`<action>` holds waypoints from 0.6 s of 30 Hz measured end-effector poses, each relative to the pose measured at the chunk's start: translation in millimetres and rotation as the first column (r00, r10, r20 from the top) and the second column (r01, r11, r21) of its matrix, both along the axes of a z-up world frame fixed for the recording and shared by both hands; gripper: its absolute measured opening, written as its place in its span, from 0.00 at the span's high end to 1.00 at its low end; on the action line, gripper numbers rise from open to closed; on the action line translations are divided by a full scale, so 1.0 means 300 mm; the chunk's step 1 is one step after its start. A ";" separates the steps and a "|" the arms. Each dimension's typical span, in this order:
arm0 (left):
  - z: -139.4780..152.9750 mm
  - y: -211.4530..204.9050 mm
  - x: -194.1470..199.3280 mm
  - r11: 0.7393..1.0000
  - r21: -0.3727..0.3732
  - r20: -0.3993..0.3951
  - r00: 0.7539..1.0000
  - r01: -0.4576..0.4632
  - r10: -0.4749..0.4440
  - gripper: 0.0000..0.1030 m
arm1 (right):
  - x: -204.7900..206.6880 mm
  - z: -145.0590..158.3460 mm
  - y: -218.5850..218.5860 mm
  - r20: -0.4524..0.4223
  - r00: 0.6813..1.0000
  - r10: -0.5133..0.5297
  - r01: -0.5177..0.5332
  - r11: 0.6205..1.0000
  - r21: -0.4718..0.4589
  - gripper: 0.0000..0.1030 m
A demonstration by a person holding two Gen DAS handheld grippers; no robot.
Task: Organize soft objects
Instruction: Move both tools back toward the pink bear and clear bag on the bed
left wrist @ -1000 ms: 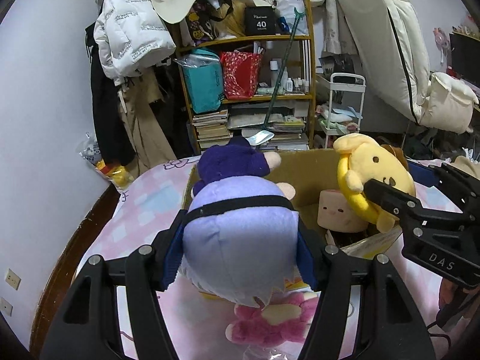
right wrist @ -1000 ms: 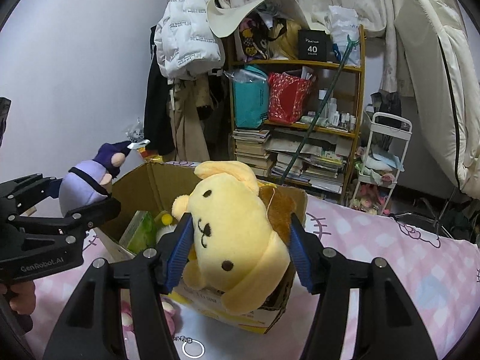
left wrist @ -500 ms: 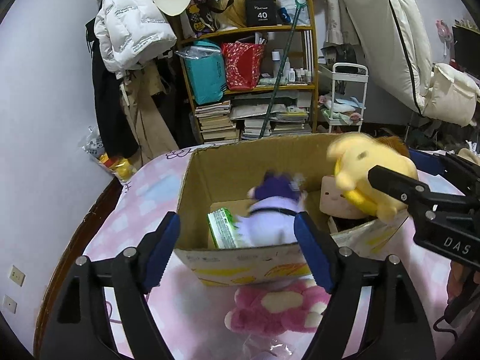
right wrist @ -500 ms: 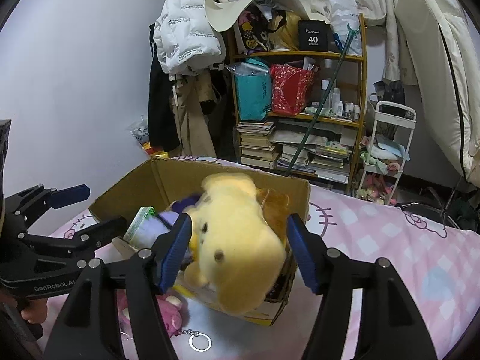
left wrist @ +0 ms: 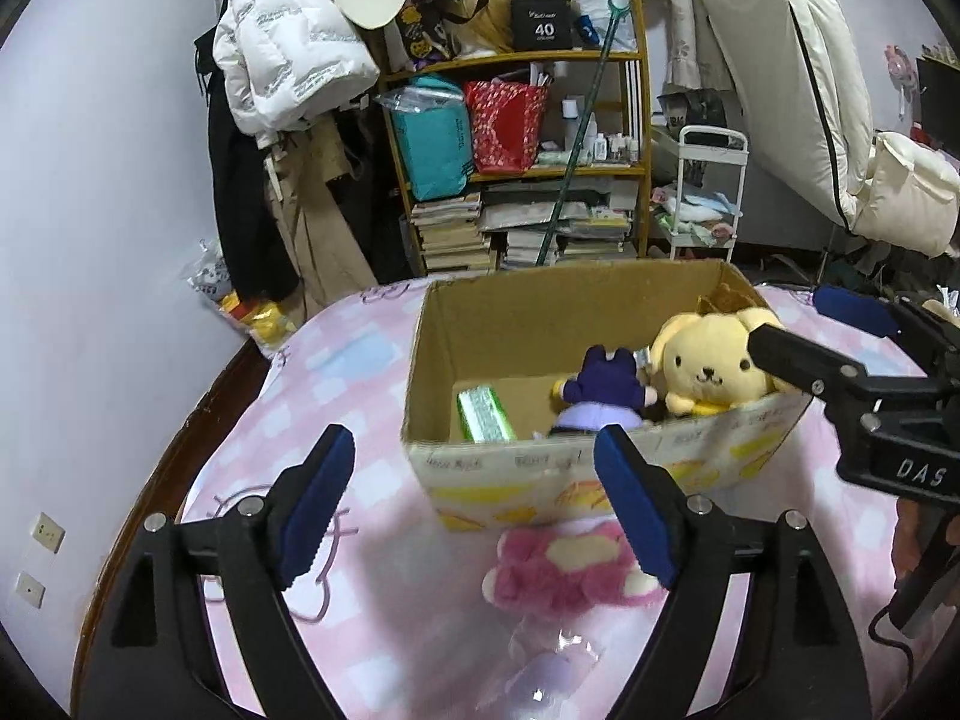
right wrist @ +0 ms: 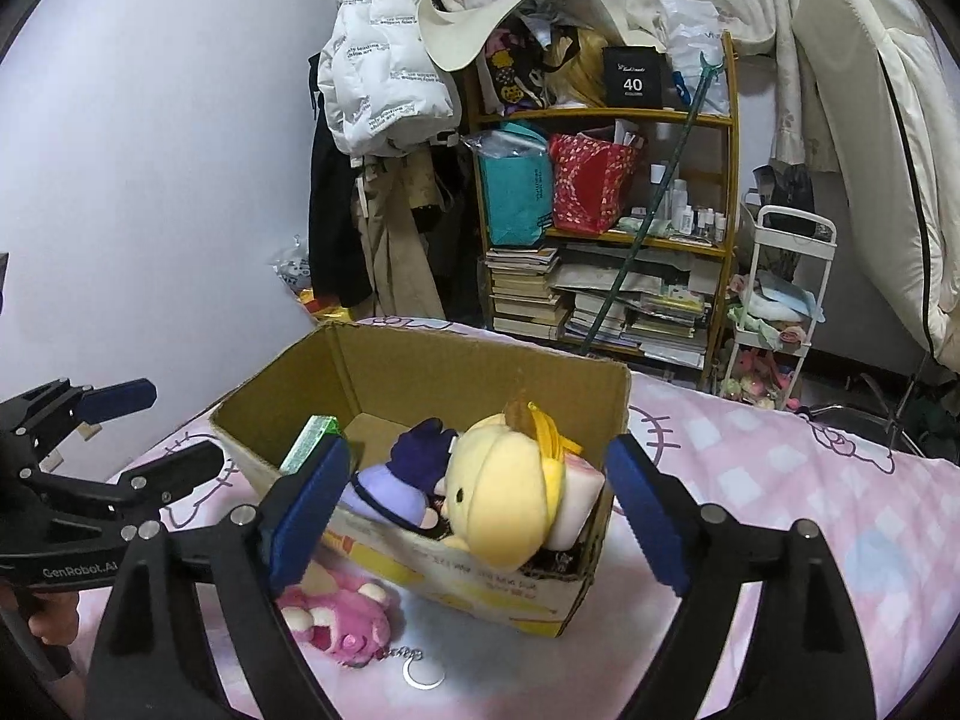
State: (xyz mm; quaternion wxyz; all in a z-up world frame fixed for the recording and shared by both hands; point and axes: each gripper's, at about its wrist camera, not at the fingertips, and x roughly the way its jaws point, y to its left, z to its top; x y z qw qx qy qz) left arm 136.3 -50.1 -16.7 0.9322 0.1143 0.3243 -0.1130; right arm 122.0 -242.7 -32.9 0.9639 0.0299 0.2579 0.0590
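Both plush toys have dropped from the grippers into the one cardboard box (left wrist: 540,474): one purple plush (left wrist: 597,399) and one yellow dog plush (left wrist: 711,363) lie side by side inside it, beside one green packet (left wrist: 483,414). One pink plush (left wrist: 570,570) lies just outside the box's near wall. Left gripper (left wrist: 474,510), marked "GenRobot.AI", and right gripper (right wrist: 474,510), marked "DAS", both stand wide and hold nothing.
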 end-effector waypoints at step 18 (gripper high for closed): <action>-0.024 0.068 -0.170 0.999 0.040 -0.134 0.991 -0.002 0.008 0.10 | -0.140 -0.017 0.090 -0.067 0.996 0.054 -0.053 0.999 0.009 0.00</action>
